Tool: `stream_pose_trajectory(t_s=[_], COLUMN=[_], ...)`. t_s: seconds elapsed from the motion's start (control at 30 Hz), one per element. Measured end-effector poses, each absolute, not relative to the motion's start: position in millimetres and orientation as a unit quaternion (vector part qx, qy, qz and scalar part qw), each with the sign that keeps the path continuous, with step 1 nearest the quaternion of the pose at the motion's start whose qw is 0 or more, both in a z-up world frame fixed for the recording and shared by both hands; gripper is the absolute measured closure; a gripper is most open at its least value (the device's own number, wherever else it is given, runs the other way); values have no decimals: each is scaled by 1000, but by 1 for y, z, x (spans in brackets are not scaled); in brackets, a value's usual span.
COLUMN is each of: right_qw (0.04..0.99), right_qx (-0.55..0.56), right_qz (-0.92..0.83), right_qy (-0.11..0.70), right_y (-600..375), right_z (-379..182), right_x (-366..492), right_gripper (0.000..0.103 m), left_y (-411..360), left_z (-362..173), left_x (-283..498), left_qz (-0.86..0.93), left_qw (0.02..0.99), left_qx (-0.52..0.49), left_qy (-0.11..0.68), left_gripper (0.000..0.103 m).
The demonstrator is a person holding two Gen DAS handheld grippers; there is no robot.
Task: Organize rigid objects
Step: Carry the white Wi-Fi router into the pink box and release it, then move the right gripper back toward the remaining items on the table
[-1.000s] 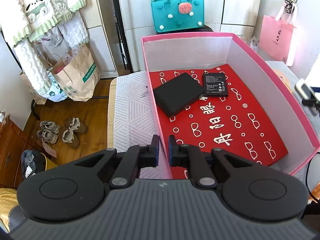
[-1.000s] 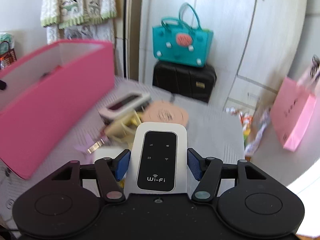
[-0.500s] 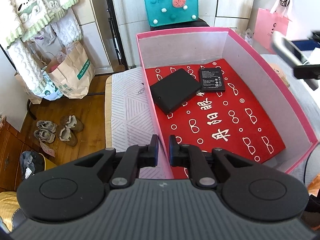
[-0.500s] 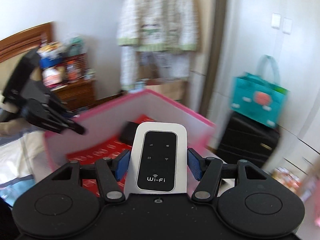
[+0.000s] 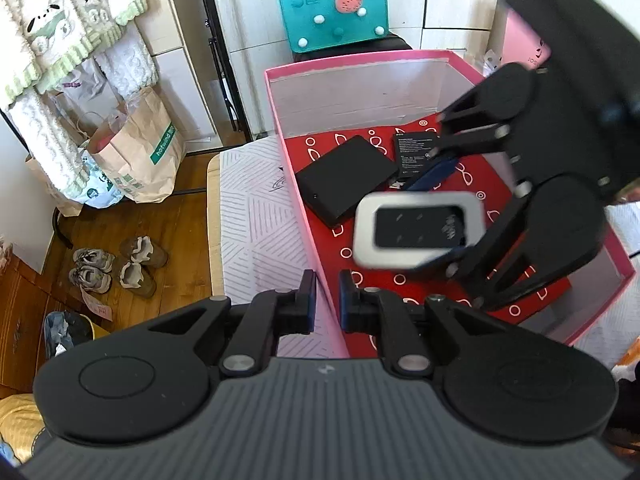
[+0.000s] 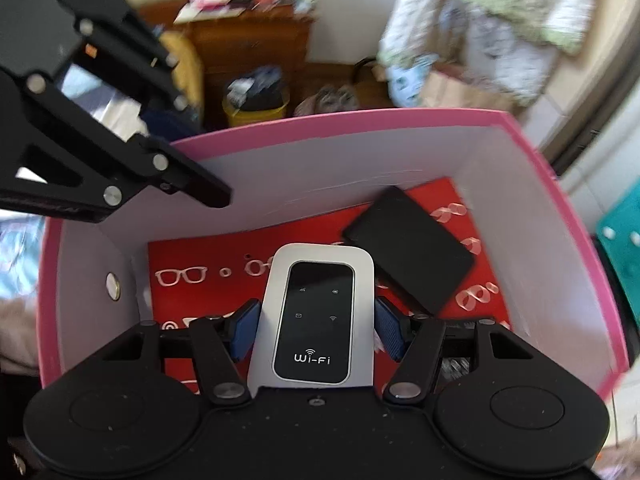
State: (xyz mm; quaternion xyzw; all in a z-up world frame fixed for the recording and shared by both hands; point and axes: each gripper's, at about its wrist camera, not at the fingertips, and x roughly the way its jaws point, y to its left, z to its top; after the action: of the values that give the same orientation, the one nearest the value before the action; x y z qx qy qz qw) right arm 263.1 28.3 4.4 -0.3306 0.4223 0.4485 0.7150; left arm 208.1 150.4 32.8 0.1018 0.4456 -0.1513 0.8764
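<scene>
White Wi-Fi router (image 6: 316, 316) – glossy black face, 4 icons – clamped between right gripper (image 6: 316, 322) fingers; left gripper (image 5: 323, 306) pinches box wall (image 5: 320, 276).

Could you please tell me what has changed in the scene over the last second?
The right gripper, still shut on the Wi-Fi router, has swung from beside the pink box to above its red floor. The left gripper stays shut on the box's near wall, and the black case and battery lie where they were.
</scene>
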Motion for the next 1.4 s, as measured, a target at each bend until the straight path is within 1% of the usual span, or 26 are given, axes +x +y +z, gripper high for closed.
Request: stream_pose_trajectory(t_s=[0.1,0.2,0.5,0.6,0.7,0.73,0.83,0.97,1.1,1.4], right_qw=[676,663,674,686,709,713,737,792,816,873], right_qx=[-363,-375,-383,-401,-406,-400,-355,-289,-246,-181], right_qz=[463,474,459,444,416,420,435,418,414,333], right_qy=[442,441,434,414,400,395,376,339,318,308], right_y=[48,56,58,58,59,57,40,-5,-54,-138], right_z=[-4,-4,-7,-7,-3,1,24,54,74,76], right_x=[266,267,287,288,288,287,275,254,234,193], right_gripper=[37,38,38,39,36,36,31,30,30,18], left_y=[153,156,155,155,155,156,157,158,158,155], left_z=[32,32,32,32,32,32,33,33,32,33], left_x=[208,207,207,207,207,207,207,205,200,201], left_qz=[-155,-157,-161,-160,-158,-158,-157,-157,-155,-146], left_qw=[877,879,878,879,879,879,880,882,888,891], left_qx=[96,88,91,88,86,85,85,83,88,86], left_qy=[444,442,441,441,441,441,441,436,423,421], left_gripper=[92,92,92,92,92,92,92,92,92,93])
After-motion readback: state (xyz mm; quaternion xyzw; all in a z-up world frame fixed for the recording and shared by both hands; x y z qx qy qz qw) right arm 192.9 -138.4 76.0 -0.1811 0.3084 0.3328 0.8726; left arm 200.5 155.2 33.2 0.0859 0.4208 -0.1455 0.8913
